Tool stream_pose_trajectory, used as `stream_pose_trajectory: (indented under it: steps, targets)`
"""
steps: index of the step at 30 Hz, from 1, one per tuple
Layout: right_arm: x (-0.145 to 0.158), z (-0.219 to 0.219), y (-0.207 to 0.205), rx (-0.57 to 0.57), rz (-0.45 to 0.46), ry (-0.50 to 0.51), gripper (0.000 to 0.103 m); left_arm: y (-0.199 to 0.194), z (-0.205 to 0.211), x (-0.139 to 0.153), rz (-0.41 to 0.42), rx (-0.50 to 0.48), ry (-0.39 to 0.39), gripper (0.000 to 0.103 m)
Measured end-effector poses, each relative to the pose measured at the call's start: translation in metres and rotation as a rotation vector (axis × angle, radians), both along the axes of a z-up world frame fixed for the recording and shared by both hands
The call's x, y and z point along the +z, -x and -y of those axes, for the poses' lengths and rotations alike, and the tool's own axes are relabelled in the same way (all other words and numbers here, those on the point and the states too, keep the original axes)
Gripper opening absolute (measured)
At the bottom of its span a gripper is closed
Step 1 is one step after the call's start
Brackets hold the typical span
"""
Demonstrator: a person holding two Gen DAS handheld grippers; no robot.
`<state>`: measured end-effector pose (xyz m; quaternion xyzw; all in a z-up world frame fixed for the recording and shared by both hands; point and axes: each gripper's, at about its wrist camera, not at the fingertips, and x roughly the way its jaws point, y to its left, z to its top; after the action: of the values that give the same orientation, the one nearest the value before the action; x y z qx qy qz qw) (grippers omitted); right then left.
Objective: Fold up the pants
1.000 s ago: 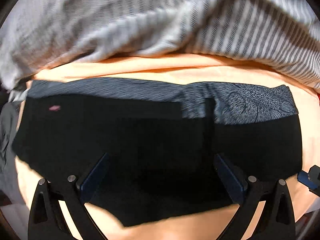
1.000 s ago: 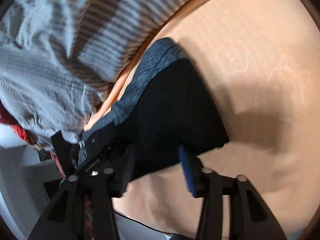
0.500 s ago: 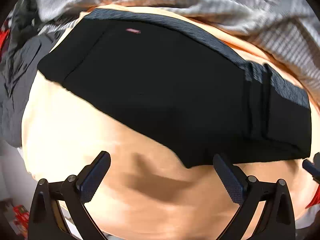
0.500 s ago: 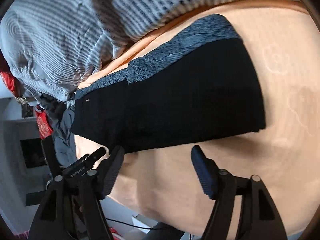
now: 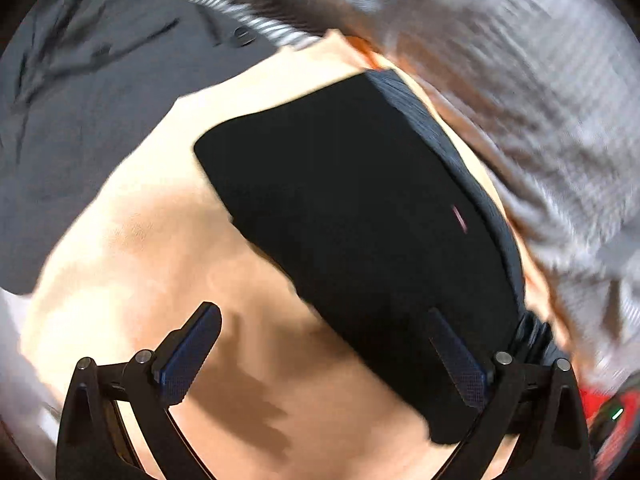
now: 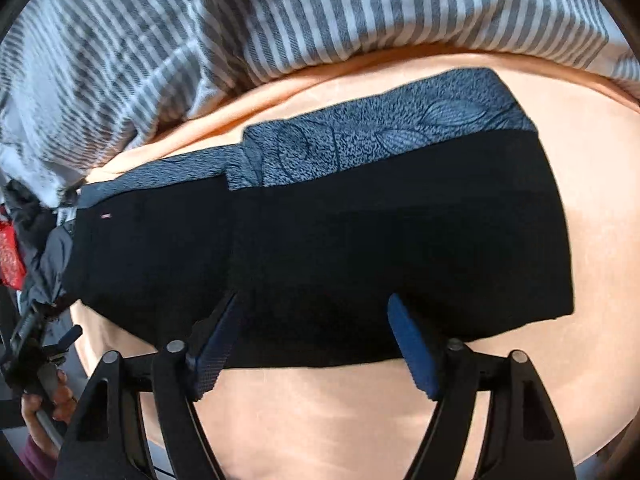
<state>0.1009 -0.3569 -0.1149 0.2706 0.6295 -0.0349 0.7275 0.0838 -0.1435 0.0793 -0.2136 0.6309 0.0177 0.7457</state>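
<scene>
Hovered with left gripper (image 5: pixel 324 354) narrowing yet wide, right gripper (image 6: pixel 314 344) widening, both empty, over folded black pants with grey patterned waistband (image 6: pixel 320 240) flat on peach sheet (image 6: pixel 400 412), past them striped grey blanket (image 6: pixel 280 20), crumpled dark grey garment (image 5: pixel 80 120).

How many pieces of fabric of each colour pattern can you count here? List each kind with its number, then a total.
Black folded pants with a grey patterned waistband: 1
Peach bed sheet: 1
Grey-and-white striped blanket: 1
Plain dark grey cloth: 1
Total: 4
</scene>
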Motion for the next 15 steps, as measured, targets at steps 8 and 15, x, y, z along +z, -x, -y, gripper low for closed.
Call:
stream_pose_trajectory:
  steps: [8,15]
  targets:
    - [-0.006,-0.013,-0.01,0.061,-0.025,0.04,0.088,-0.017,-0.024,-0.019,0.032,0.037,0.12,0.086]
    - [-0.011,-0.029,-0.019,0.1,-0.045,0.085,0.094,-0.037,-0.002,-0.02,0.038,0.022,0.053,0.084]
